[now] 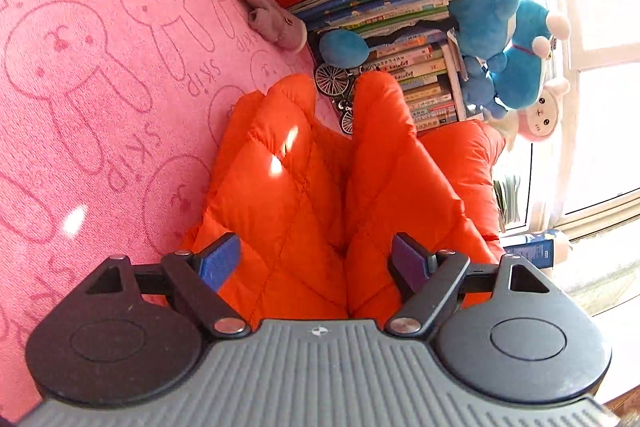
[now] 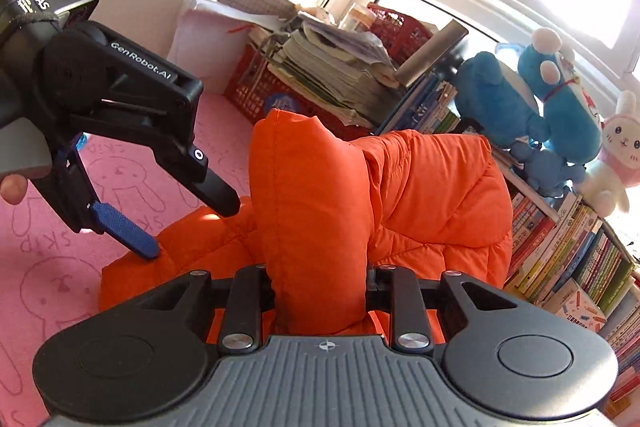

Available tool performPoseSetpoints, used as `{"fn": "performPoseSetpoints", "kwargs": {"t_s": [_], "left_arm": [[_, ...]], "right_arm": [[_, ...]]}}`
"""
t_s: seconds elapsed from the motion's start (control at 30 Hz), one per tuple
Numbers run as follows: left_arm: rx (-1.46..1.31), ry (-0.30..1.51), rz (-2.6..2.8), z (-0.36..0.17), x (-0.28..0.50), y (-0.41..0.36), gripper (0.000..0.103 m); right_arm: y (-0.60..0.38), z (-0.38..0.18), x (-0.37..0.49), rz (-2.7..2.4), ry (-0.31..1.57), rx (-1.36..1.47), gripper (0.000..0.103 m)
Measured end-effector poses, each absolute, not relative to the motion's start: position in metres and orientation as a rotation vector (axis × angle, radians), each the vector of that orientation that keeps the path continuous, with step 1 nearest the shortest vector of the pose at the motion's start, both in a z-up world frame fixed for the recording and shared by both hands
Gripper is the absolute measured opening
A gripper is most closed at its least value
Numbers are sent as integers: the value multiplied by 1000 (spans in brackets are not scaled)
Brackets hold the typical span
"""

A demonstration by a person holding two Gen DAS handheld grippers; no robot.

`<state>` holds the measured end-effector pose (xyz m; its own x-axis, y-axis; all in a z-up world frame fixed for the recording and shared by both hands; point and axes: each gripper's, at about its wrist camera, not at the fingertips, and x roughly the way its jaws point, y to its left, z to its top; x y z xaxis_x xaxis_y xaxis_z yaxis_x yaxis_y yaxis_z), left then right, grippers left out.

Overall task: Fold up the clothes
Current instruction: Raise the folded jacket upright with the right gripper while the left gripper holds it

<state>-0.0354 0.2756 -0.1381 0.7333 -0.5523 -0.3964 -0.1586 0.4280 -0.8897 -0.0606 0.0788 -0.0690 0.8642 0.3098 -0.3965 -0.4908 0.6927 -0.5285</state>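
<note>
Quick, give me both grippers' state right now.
Left gripper: open, jaws apart over the orange jacket, gripping nothing.
Right gripper: closed on a bunched fold of the orange jacket.

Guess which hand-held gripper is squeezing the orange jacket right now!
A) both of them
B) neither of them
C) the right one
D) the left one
C: the right hand-held gripper is clamped on a bunched-up fold of the jacket, while the left hand-held gripper stands wide open over the fabric, its pads not pressing on it.
</note>
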Motion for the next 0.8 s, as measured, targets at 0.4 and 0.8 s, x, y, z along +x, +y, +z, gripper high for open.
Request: {"fn": "performPoseSetpoints", "kwargs": {"t_s": [0.4,0.8], "left_arm": [[-704,569,-198,-47,-18,265,90],[-113,652,151,-84,5,196,91]], "right_arm": [[129,-122,-84,531,210,-966,31],[136,-167,-102,543,78,-1162,41]]}}
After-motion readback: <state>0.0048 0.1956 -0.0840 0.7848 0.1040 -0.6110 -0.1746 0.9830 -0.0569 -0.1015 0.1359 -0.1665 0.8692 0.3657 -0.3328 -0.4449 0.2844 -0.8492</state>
